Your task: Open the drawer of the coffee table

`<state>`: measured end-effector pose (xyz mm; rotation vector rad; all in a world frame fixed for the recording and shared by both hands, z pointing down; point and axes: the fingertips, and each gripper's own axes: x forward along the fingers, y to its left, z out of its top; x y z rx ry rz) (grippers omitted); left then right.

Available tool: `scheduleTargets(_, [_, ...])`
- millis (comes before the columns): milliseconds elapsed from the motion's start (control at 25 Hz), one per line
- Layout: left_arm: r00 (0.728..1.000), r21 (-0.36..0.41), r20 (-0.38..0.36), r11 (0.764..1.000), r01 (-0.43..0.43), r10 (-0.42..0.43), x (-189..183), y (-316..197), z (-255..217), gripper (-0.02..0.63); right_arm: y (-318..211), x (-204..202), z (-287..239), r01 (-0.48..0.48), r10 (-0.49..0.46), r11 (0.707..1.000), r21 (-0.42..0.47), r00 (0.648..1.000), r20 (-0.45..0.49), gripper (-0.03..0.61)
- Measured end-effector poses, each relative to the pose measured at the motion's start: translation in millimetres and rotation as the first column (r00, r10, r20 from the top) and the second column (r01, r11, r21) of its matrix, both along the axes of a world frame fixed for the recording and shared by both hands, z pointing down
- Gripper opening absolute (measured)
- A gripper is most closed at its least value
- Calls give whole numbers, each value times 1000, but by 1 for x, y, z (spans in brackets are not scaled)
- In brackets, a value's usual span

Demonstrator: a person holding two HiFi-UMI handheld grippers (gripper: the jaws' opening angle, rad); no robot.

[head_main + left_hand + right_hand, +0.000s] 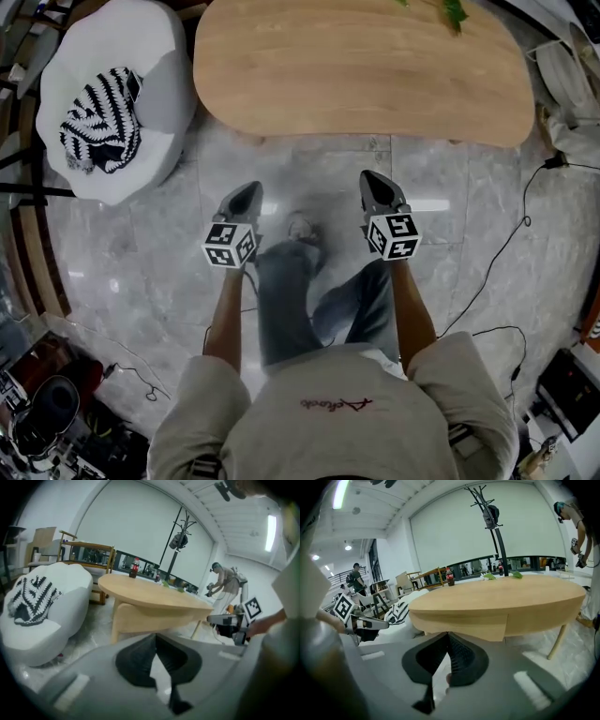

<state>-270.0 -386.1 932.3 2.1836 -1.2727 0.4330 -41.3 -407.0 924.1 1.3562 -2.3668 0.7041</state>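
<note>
The coffee table is the oval, light-wood one, and the person stands on its near side, both grippers held out toward it over the bare marble floor. The drawer sits under the tabletop on that near side. In the right gripper view it is a flush wooden front, shut, with a seam at its right end and no knob or handle that I can see.

The left gripper has its jaws pressed together with nothing between them. The right gripper is the same, closed and empty. Both are short of the table's near edge and touch nothing.

The step looks like the approach. I'd judge the right gripper better placed, since it faces the drawer front almost squarely. With no handle, the grip probably has to be on the front's lower edge, so the jaws must part before they arrive. The pull should then run straight back from the table, level, so the drawer doesn't bind. The left gripper could steady the tabletop if the table slides.
</note>
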Motion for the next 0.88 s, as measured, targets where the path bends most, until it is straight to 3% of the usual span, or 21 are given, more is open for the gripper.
scheduleTargets(440, [1000, 121, 14, 993, -8, 6, -13, -36, 108, 0, -37, 12, 105, 27, -24, 991, 135, 999, -22, 5])
scheduleTargets(880, [999, 256, 41, 967, -18, 8, -22, -52, 137, 0, -52, 58, 134, -63, 57, 968, 243, 998, 29, 5])
